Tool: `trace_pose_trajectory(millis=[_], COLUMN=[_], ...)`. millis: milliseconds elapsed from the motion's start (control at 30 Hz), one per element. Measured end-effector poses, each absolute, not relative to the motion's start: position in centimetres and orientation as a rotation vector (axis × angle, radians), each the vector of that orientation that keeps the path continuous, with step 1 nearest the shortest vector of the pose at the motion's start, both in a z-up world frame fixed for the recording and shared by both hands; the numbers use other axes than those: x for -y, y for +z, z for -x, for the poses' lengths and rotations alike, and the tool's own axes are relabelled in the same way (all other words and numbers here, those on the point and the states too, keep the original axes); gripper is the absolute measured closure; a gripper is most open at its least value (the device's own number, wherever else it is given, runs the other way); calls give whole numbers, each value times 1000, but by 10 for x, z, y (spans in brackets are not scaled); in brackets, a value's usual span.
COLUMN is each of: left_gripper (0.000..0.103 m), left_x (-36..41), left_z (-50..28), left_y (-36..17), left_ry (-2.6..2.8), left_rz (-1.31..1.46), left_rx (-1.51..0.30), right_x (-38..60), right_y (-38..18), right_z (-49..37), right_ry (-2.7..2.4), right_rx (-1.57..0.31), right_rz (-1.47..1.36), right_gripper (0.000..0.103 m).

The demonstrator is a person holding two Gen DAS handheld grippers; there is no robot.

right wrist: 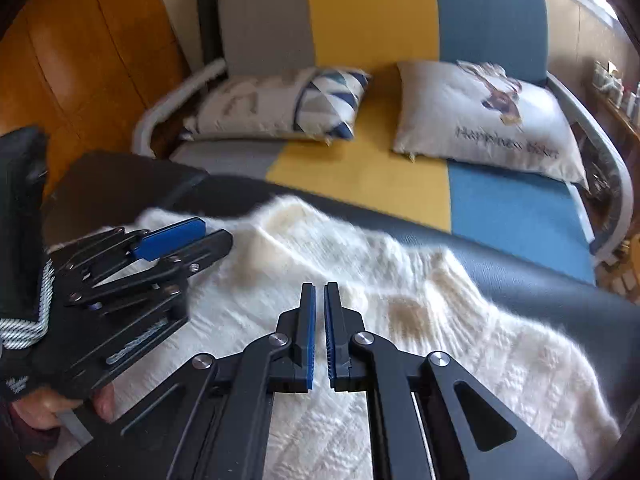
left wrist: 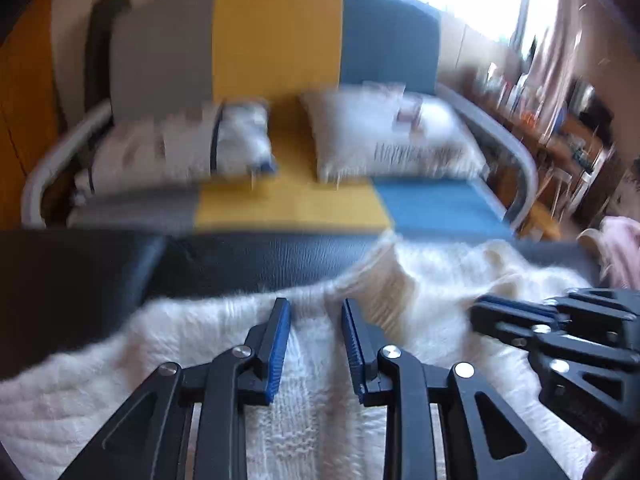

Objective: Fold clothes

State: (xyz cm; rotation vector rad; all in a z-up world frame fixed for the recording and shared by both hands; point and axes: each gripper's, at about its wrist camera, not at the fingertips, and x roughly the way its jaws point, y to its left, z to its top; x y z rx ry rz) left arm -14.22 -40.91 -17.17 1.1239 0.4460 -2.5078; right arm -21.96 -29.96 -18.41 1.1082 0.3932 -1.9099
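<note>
Garment: a white knitted sweater (right wrist: 360,320) lay spread over a dark leather surface (right wrist: 540,272), rumpled into ridges along its far edge.
Left gripper (left wrist: 316,312): hung low over the near part of the sweater, its blue-padded fingers (left wrist: 280,336) standing apart with the knit showing in the gap; I could not tell whether the tips touched the wool.
Right gripper (right wrist: 320,292): pointed down over the middle of the sweater, its blue pads all but together, only a thin slit between them and no fabric in it.
Between them: the two grippers sat near each other, side by side above the same garment.
Person: fingers (right wrist: 60,404) of a hand wrapped round the left gripper's handle at the left edge of the right wrist view.
Beyond the surface: a sofa bed (right wrist: 360,168) in grey, yellow and blue panels.
On the sofa bed: a cushion with a blue triangle pattern (right wrist: 288,104) and a pale printed cushion (right wrist: 488,120), set apart.
Left of it: orange wooden panelling (right wrist: 88,60).
Left wrist view: blurred throughout.
</note>
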Motion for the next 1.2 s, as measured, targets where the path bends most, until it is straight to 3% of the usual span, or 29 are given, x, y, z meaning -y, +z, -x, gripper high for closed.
trace_pose_trajectory(millis=[267, 467, 600, 667, 833, 933, 1133, 1200], left_gripper=[76, 76, 76, 76, 76, 77, 77, 77], left_x=[410, 346, 307, 301, 299, 263, 165, 145], left_z=[112, 91, 97, 99, 93, 87, 82, 82], left_y=[-151, -135, -164, -176, -155, -138, -138, -154], left_ry=[-2493, -2642, -2627, -2593, -2591, -2701, -2853, -2847], left_rz=[-1044, -1034, -1194, -1236, -1208, -1198, -1326, -1382], left_rx=[-513, -395, -300, -264, -392, -395, -265, -176], right_x=[236, 129, 92, 84, 61, 39, 12, -3], right_y=[-162, -151, -185, -187, -154, -135, -176, -187], right_z=[224, 246, 274, 277, 257, 221, 204, 215], right_ry=[-1965, -2068, -2154, -2163, -2139, -2094, -2134, -2158], right_rx=[-340, -343, -404, -341, -292, -314, -472, -392], right_rz=[-1103, -1206, -1348, -1284, -1254, -1225, -1328, -1312], right_gripper=[98, 98, 98, 98, 98, 98, 98, 103])
